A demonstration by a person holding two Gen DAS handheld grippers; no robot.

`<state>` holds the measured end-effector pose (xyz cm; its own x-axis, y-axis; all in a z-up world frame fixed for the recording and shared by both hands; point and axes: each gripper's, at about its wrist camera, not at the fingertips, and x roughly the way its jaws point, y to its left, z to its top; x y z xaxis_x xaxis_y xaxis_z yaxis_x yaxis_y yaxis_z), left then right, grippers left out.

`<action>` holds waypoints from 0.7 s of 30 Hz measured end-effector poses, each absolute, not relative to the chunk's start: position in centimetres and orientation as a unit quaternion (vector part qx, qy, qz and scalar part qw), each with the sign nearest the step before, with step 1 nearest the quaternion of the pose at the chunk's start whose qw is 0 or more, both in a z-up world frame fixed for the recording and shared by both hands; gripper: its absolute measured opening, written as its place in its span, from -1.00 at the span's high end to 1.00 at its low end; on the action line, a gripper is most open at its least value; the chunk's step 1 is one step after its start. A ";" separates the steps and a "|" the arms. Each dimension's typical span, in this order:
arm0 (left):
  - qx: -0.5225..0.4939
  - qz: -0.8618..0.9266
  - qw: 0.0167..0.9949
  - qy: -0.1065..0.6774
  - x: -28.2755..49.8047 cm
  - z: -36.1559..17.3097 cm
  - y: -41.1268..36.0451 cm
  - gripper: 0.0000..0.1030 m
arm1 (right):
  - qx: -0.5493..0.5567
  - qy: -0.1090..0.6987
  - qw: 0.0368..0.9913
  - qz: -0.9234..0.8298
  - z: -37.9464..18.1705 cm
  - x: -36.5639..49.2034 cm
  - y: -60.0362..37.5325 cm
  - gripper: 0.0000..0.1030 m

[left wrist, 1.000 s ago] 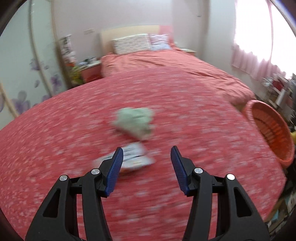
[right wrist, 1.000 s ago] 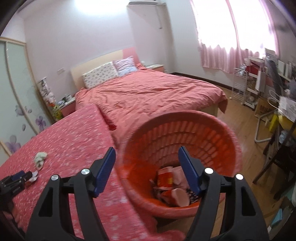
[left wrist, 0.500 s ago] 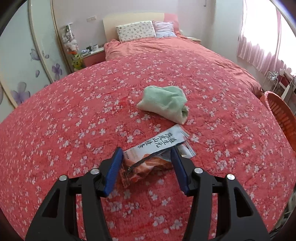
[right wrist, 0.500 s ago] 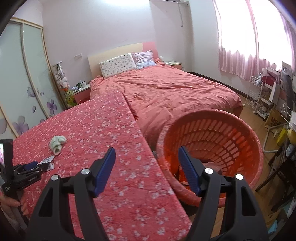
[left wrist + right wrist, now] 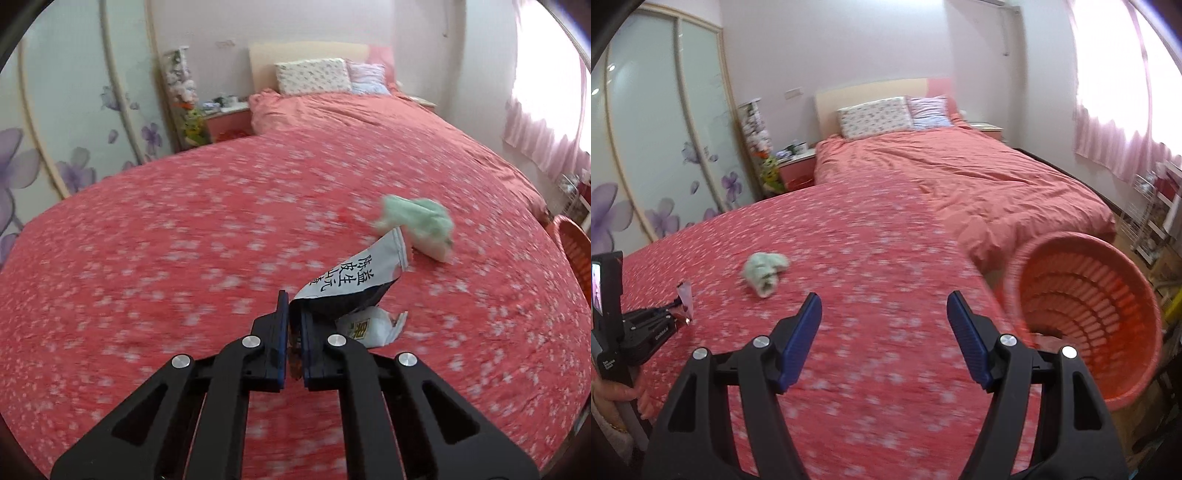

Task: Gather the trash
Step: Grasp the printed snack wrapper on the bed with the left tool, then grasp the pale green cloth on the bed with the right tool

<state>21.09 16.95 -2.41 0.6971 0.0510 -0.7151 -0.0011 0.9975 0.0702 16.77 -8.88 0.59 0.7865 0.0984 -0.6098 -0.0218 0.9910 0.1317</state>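
Left gripper (image 5: 293,321) clamped on the snack wrapper (image 5: 364,273), right gripper (image 5: 884,328) fingers apart and empty, green cloth (image 5: 764,271) mid-bedspread (image 5: 871,258), basket (image 5: 1086,317) beside its right edge waiting.

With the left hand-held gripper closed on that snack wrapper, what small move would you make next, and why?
Probably lift the left hand-held gripper a little and carry it right, toward the orange basket. Its jaws have just closed on the snack wrapper, which already stands up off the floral cover, and the basket sits open off that edge.
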 end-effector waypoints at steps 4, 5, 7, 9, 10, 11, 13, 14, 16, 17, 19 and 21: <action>0.025 0.054 0.925 0.376 20.8 -1.5 20.2 0.89 | 0.050 0.341 0.936 0.067 0.1 19.3 -4.8 -0.19; 0.019 0.060 0.925 0.374 20.8 -1.3 21.1 0.89 | 0.049 0.348 0.933 0.079 -0.2 20.1 -3.5 -0.13; 0.012 0.067 0.926 0.372 20.7 -1.1 22.4 0.89 | 0.048 0.360 0.927 0.098 -0.6 21.7 -1.5 0.05; 0.005 0.072 0.926 0.371 20.7 -0.9 23.5 0.89 | 0.049 0.375 0.919 0.113 -1.3 23.5 0.5 0.10; 0.002 0.073 0.926 0.370 20.7 -0.9 23.9 0.89 | 0.049 0.378 0.917 0.116 -1.5 24.0 1.2 0.17; -0.001 0.074 0.926 0.370 20.7 -0.8 24.2 0.89 | 0.045 0.383 0.915 0.116 -1.8 24.6 1.8 0.21; -0.009 0.073 0.927 0.368 20.6 -0.7 24.9 0.89 | 0.036 0.391 0.913 0.111 -2.3 25.8 3.0 0.28; -0.012 0.072 0.928 0.366 20.5 -0.6 25.1 0.89 | 0.034 0.395 0.912 0.107 -2.5 26.3 3.4 0.30; -0.012 0.069 0.928 0.365 20.3 -0.5 25.3 0.89 | 0.033 0.400 0.910 0.103 -2.8 27.0 3.9 0.31; -0.013 0.067 0.929 0.365 20.3 -0.5 25.3 0.89 | 0.033 0.401 0.910 0.100 -2.9 27.3 4.0 0.31; -0.012 0.065 0.929 0.365 20.3 -0.4 25.1 0.89 | 0.034 0.404 0.909 0.098 -3.2 27.8 4.1 0.31; -0.011 0.061 0.929 0.365 20.2 -0.3 24.7 0.89 | 0.031 0.414 0.905 0.095 -3.7 28.5 4.4 0.30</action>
